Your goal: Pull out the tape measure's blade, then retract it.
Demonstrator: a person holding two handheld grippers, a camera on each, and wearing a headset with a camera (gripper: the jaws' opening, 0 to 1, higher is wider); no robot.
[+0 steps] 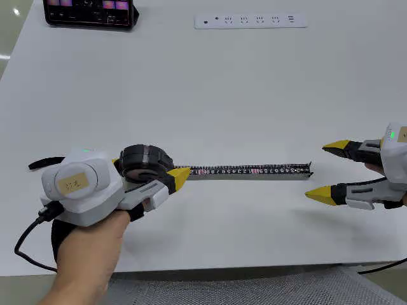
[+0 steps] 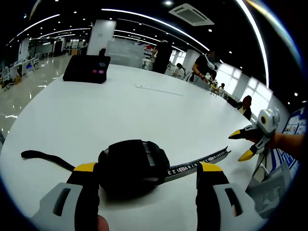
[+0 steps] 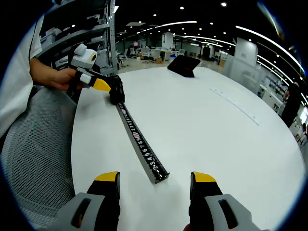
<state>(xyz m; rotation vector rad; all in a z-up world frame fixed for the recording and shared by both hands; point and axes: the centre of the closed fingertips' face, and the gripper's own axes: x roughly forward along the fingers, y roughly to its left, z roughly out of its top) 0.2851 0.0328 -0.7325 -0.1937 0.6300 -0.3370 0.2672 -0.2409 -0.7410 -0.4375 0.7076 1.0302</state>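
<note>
A black tape measure case point(image 1: 146, 162) lies on the white table point(image 1: 210, 95). Its blade point(image 1: 248, 171) runs out flat to the right. My left gripper point(image 1: 147, 169) straddles the case point(image 2: 134, 166) with its jaws wide, and a gap shows between the case and the right-hand finger point(image 2: 209, 175). My right gripper point(image 1: 329, 170) stands open just past the blade's hooked end point(image 1: 310, 169), holding nothing. In the right gripper view the blade point(image 3: 139, 142) ends between my open right gripper point(image 3: 155, 177) fingers, a little ahead of the tips.
A white power strip point(image 1: 250, 21) and a dark tablet-like device point(image 1: 89, 11) sit at the table's far side. The case's black strap point(image 1: 44, 163) trails left. A mesh chair point(image 3: 38, 159) stands by the near table edge.
</note>
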